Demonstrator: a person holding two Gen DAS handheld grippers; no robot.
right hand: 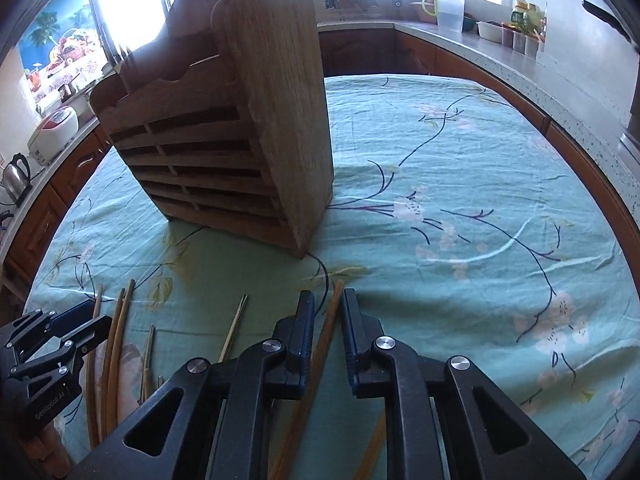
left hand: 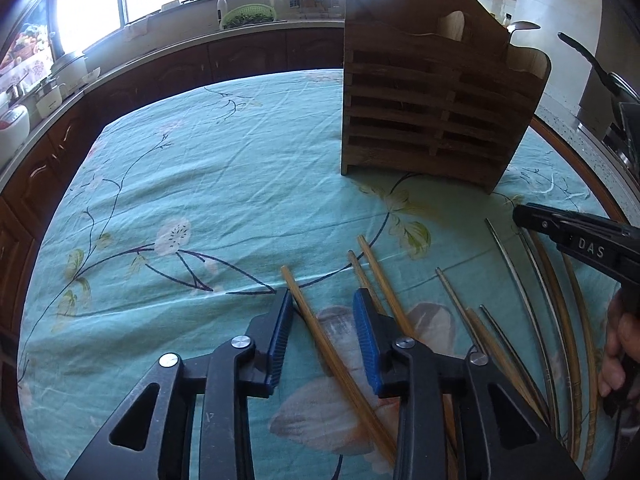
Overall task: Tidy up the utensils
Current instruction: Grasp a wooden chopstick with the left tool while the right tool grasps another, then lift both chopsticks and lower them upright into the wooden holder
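Note:
A slatted wooden utensil holder point(left hand: 432, 104) stands upright on the table; it also shows in the right wrist view point(right hand: 224, 140). Several wooden and metal chopsticks lie loose on the cloth in front of it. My left gripper point(left hand: 323, 300) is open, low over the cloth, with one wooden chopstick point(left hand: 320, 340) lying between its fingers. My right gripper point(right hand: 327, 300) is open, its jaws close on either side of a wooden chopstick point(right hand: 320, 356) without pinching it. The right gripper also shows at the right edge of the left wrist view point(left hand: 576, 236). The left gripper shows at lower left in the right wrist view point(right hand: 52, 344).
A teal flowered tablecloth point(left hand: 192, 184) covers the table. More chopsticks point(left hand: 540, 320) lie at the right of the left wrist view. Kitchen counters with a sink, a kettle point(right hand: 16, 176) and a rice cooker point(right hand: 56, 128) ring the table. A spoon point(left hand: 524, 28) sticks out of the holder.

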